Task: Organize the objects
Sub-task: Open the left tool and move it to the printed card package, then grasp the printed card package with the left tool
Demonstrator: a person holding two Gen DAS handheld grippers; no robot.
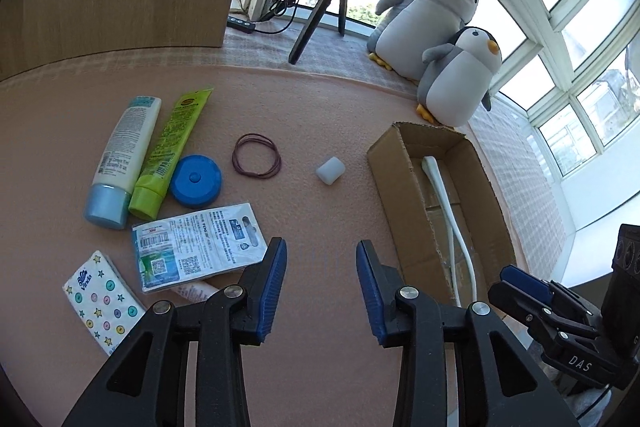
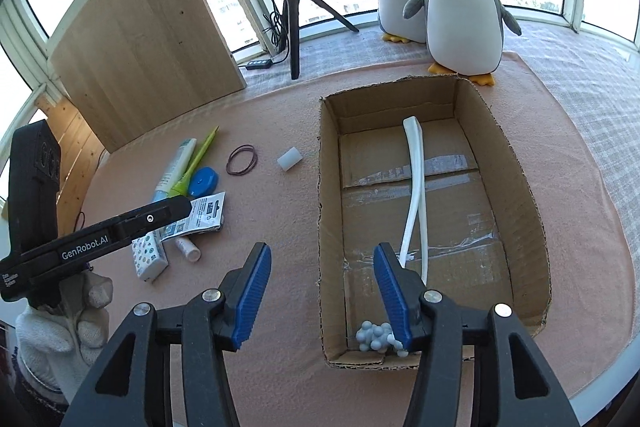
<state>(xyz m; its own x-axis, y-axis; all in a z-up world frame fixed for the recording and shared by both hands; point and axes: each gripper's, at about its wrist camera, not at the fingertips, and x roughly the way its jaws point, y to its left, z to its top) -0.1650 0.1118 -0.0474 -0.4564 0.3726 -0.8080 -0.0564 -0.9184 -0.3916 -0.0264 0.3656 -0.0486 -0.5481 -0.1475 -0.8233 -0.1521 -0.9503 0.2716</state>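
A cardboard box [image 2: 516, 195] lies open on the pink mat, holding a long white curved piece [image 2: 416, 167] and a clump of pale blue beads [image 2: 376, 337]. My right gripper [image 2: 320, 267] is open and straddles the box's left wall with nothing between its pads. My left gripper [image 1: 321, 259] is open and empty above bare mat, left of the box [image 1: 396, 195]. Ahead of it lie a white cylinder [image 1: 330, 170], rubber bands [image 1: 234, 159], a blue round cap [image 1: 195, 181], a green tube [image 1: 172, 147], a white tube [image 1: 124, 151], a printed packet [image 1: 200, 243] and a tissue pack [image 1: 104, 303].
Two plush penguins [image 2: 460, 11] stand just behind the box. A ring light on a tripod [image 2: 294, 27] and a wooden board [image 2: 144, 47] stand at the back by the windows. A gloved hand [image 2: 64, 327] holds the left gripper at the mat's near-left edge.
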